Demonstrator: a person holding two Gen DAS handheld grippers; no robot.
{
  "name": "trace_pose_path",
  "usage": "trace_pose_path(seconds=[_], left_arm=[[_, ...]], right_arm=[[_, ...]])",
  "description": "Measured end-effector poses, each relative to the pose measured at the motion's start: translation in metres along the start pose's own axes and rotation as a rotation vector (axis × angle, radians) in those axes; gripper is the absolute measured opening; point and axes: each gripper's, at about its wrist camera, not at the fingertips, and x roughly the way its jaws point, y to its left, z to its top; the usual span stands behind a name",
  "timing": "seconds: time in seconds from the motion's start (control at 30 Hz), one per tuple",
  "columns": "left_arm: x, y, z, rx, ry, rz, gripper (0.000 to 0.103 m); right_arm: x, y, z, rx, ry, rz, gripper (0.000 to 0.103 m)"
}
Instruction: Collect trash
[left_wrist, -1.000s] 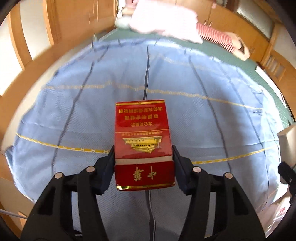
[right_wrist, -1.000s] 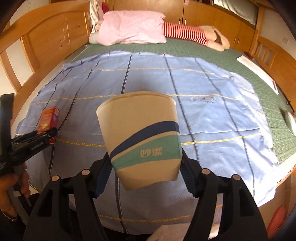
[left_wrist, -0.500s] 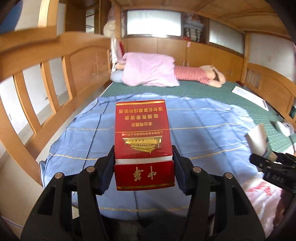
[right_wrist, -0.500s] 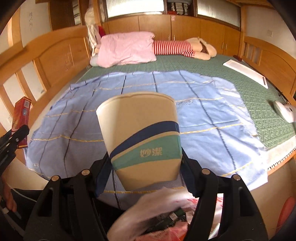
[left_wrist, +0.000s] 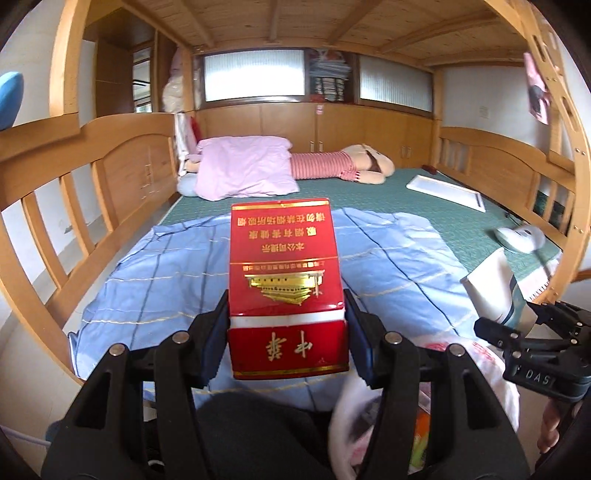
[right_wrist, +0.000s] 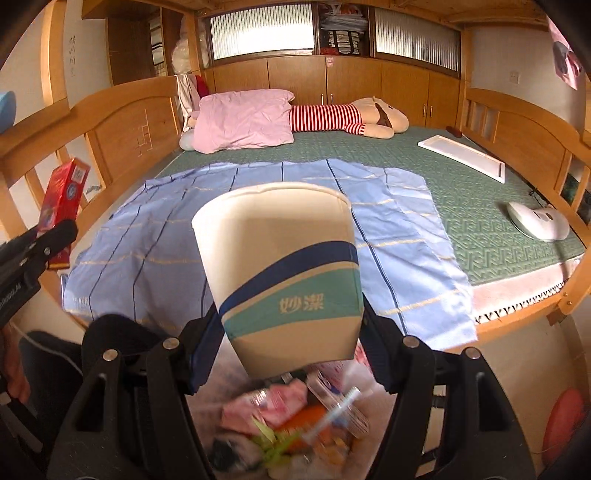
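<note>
My left gripper (left_wrist: 287, 332) is shut on a red cigarette pack (left_wrist: 284, 288) with gold print, held in the air in front of the bed. My right gripper (right_wrist: 288, 332) is shut on a white paper cup (right_wrist: 280, 269) with blue and teal bands, held just above an open trash bag (right_wrist: 295, 428) full of wrappers. In the left wrist view the cup (left_wrist: 493, 288) and the right gripper (left_wrist: 532, 343) sit at the right, over the white bag (left_wrist: 373, 417). In the right wrist view the pack (right_wrist: 64, 206) and the left gripper (right_wrist: 33, 251) are at the left.
A blue striped sheet (right_wrist: 258, 229) lies on the green bed mat (right_wrist: 480, 192). A pink pillow (right_wrist: 243, 118), a striped plush toy (right_wrist: 347, 116), a white board (right_wrist: 461, 155) and a white object (right_wrist: 535, 221) lie on the bed. Wooden bed rails (left_wrist: 85, 177) stand on both sides.
Both grippers have pulled back from over the bed and tilted up. The trash bag has come into view under the right gripper. Both grips are unchanged.
</note>
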Motion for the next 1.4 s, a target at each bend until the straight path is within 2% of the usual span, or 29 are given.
trace_pose_path(seconds=[0.1,0.2,0.23,0.27,0.3,0.47,0.63,0.7,0.77,0.87,0.93,1.0,1.07,1.17,1.3,1.4], left_arm=[[-0.003,-0.013,-0.003,0.013,0.007,-0.029,0.057],[-0.001,-0.022,-0.005,0.026,0.015,-0.055,0.057],[0.001,-0.024,-0.006,0.031,0.020,-0.060,0.057],[0.002,-0.027,-0.007,0.036,0.025,-0.066,0.057],[0.004,-0.029,-0.009,0.042,0.033,-0.073,0.057],[0.014,-0.045,-0.022,0.086,0.086,-0.140,0.058],[0.032,-0.071,-0.044,0.133,0.217,-0.312,0.059],[0.040,-0.078,-0.053,0.127,0.273,-0.366,0.067],[0.044,-0.082,-0.058,0.129,0.295,-0.391,0.085],[0.042,-0.081,-0.060,0.127,0.277,-0.361,0.093],[0.038,-0.077,-0.057,0.119,0.246,-0.310,0.095],[0.031,-0.069,-0.051,0.120,0.186,-0.218,0.096],[0.021,-0.060,-0.042,0.107,0.125,-0.126,0.099],[0.007,-0.039,-0.027,0.046,0.054,-0.028,0.100],[-0.010,-0.017,-0.015,-0.015,0.007,0.041,0.100],[-0.017,-0.011,-0.013,-0.024,-0.006,0.078,0.100]], right_arm=[[0.006,-0.009,-0.015,0.005,0.064,0.007,0.068],[0.026,-0.011,-0.031,-0.004,0.165,0.033,0.069],[0.031,-0.012,-0.035,-0.006,0.191,0.039,0.071],[0.033,-0.014,-0.038,0.001,0.202,0.033,0.076],[0.032,-0.019,-0.038,0.020,0.192,0.015,0.081],[0.001,-0.063,-0.024,0.222,0.064,-0.029,0.086],[-0.035,-0.093,-0.018,0.339,-0.095,-0.089,0.090],[-0.045,-0.098,-0.018,0.364,-0.141,-0.102,0.092],[-0.050,-0.102,-0.018,0.384,-0.169,-0.101,0.094],[-0.053,-0.101,-0.021,0.398,-0.185,-0.097,0.096],[-0.052,-0.097,-0.021,0.392,-0.186,-0.100,0.097],[-0.051,-0.091,-0.020,0.360,-0.186,-0.109,0.097],[-0.050,-0.080,-0.019,0.305,-0.194,-0.123,0.098],[-0.050,-0.054,-0.018,0.192,-0.210,-0.138,0.100],[-0.048,-0.019,-0.018,0.066,-0.206,-0.134,0.100],[-0.045,-0.001,-0.018,0.008,-0.205,-0.143,0.100]])
